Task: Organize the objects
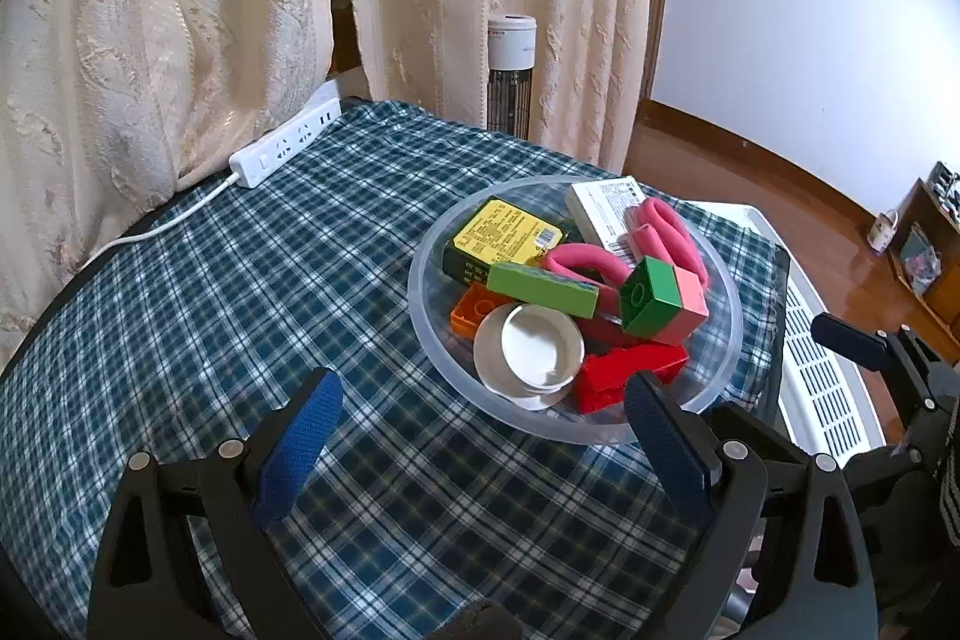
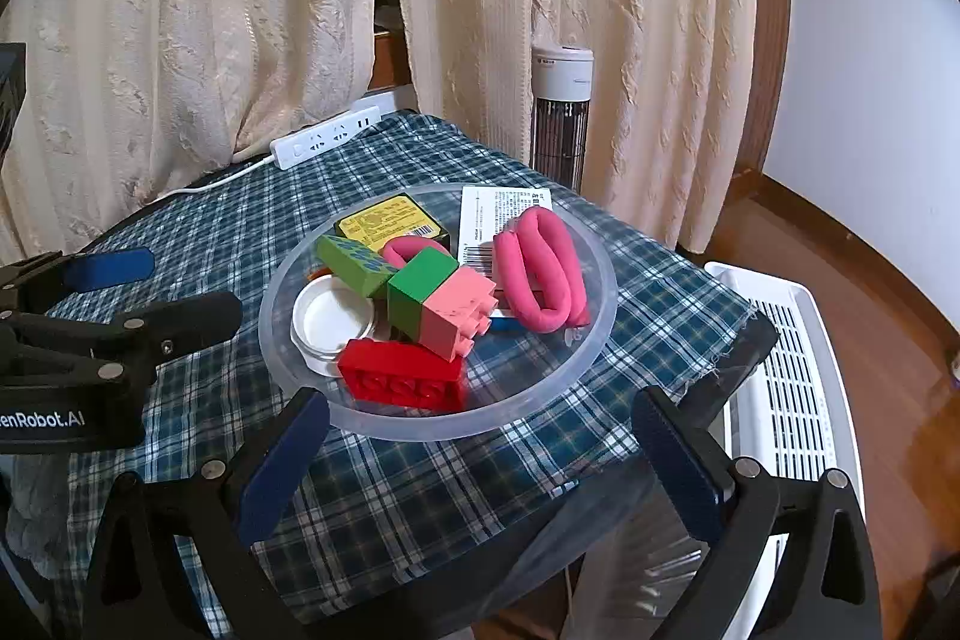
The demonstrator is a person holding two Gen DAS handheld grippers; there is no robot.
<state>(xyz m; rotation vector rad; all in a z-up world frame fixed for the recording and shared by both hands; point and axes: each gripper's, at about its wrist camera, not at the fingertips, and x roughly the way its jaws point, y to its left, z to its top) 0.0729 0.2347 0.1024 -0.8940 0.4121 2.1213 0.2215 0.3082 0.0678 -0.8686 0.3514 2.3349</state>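
Nearest the cameras, the left gripper and the right gripper both hang spread wide with nothing between their blue pads, just short of the clear plastic bowl on the checked tablecloth. Everything to be organised is piled inside that bowl: at the front a red block and a white round lid, above them a joined green-and-pink block and a long green block, then the looped pink foam tube, and at the back a yellow-labelled box and a white printed packet. The bowl sits near the table's right edge, so I judge a hard nudge could slide it off; pulling one block from the heap could topple the others. Farther off lies a white power strip, well apart
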